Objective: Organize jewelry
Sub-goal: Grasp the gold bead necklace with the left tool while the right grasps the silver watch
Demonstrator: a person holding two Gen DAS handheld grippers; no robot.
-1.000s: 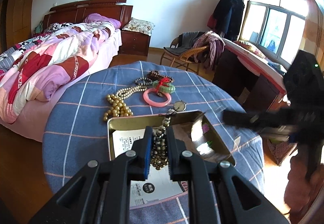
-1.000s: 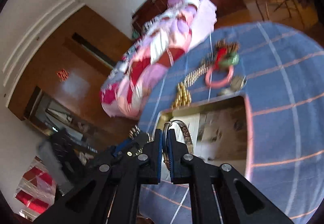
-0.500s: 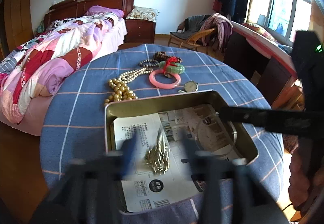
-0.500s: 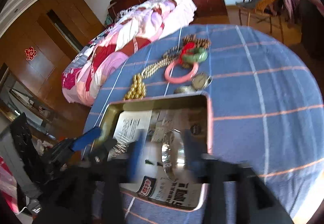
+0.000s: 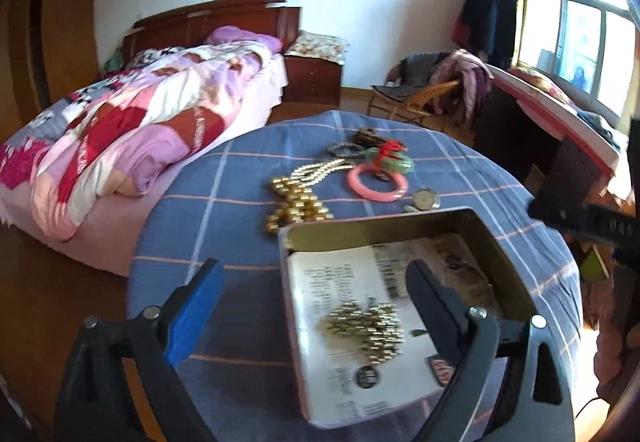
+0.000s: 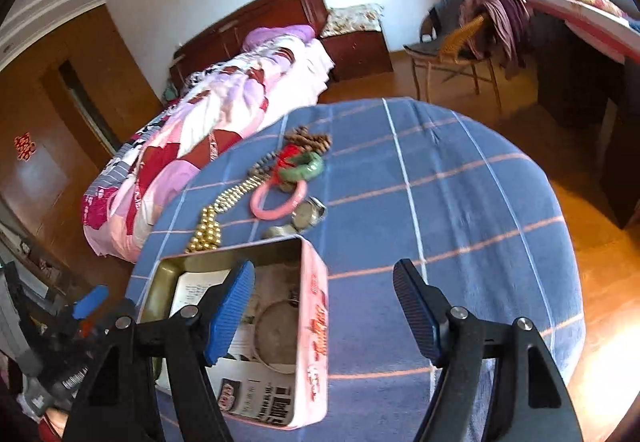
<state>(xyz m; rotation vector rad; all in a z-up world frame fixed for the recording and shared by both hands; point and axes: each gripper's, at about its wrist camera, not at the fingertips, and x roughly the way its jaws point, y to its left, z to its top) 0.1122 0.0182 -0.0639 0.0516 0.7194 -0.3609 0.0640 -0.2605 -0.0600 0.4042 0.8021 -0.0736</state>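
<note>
A pink metal tin [image 5: 516, 282] lined with newspaper stands on the blue checked table [image 5: 224, 198]. In it lie a gold bead bracelet [image 5: 366, 328] and a silver bangle [image 6: 276, 334]. My left gripper [image 5: 316, 286] is open and empty over the tin's left rim. My right gripper [image 6: 324, 302] is open and empty, straddling the tin's right wall [image 6: 316, 322]. Beyond the tin lie a gold bead necklace [image 5: 296, 202], a pink bangle [image 5: 378, 184], a green bangle with red cord [image 5: 390, 160], a watch [image 5: 424, 198] and dark bead bracelets [image 5: 360, 142].
The table is round, with its edge close on all sides. A bed [image 5: 132, 122] stands to the left, a wicker chair [image 5: 424, 98] with clothes behind, and a desk [image 5: 560, 138] under the window to the right. The wooden floor lies below.
Both grippers have opened. The left let the gold bead bracelet fall into the tin, the right let go of the silver bangle there. Both have drawn back and apart.
</note>
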